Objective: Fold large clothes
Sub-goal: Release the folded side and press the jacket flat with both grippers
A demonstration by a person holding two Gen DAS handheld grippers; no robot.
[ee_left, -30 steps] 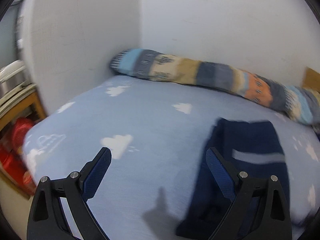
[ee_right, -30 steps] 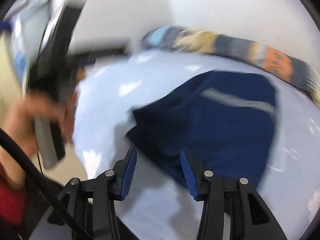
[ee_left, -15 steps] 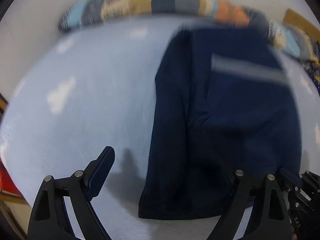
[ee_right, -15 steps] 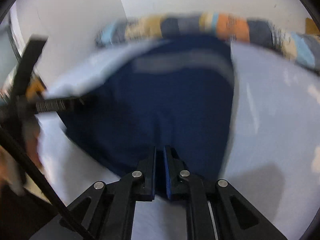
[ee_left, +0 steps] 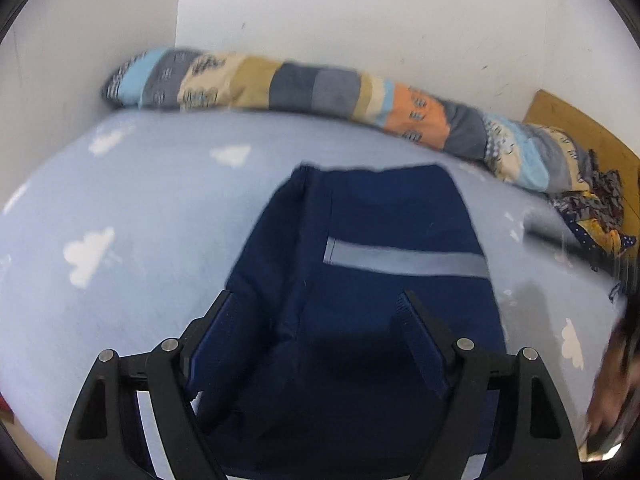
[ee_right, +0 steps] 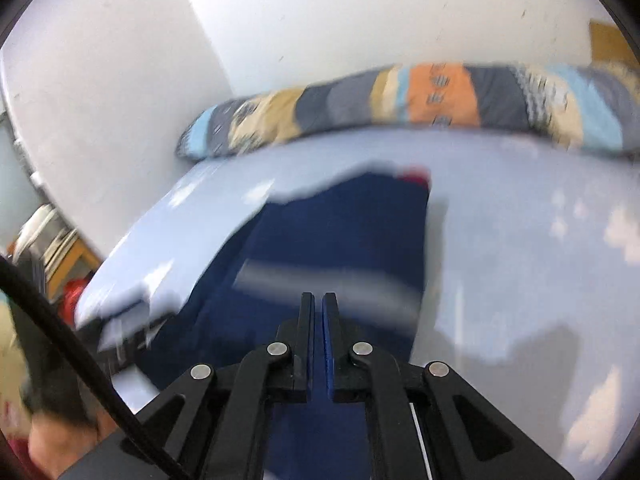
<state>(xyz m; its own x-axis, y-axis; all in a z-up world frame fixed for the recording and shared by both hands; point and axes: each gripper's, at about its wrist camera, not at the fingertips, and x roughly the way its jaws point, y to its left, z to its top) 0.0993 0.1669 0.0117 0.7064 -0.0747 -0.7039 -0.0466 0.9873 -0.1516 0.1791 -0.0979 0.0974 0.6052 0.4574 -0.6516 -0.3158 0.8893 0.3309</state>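
A navy garment (ee_left: 380, 220) with a grey stripe (ee_left: 404, 260) lies folded lengthwise on the light-blue cloud-print bed sheet (ee_left: 140, 240). My left gripper (ee_left: 316, 296) hangs over its near end. Its jaws are closing, with navy fabric lying between them, and the pads are not pressing on it. In the right wrist view my right gripper (ee_right: 319, 300) is shut on the near edge of the navy garment (ee_right: 352, 224), which stretches away from the jaws, blurred. The far end shows a red patch.
A long patchwork bolster (ee_left: 300, 88) lies along the white wall at the bed's far side. Crumpled patterned clothes (ee_left: 596, 208) and a brown board (ee_left: 580, 128) sit at the far right. A wooden shelf with red items (ee_right: 72, 264) stands left of the bed sheet (ee_right: 520, 240).
My left gripper has swung right from bare sheet to over the garment, and its jaws have narrowed. My right gripper has shut on the garment's edge and moved along with it.
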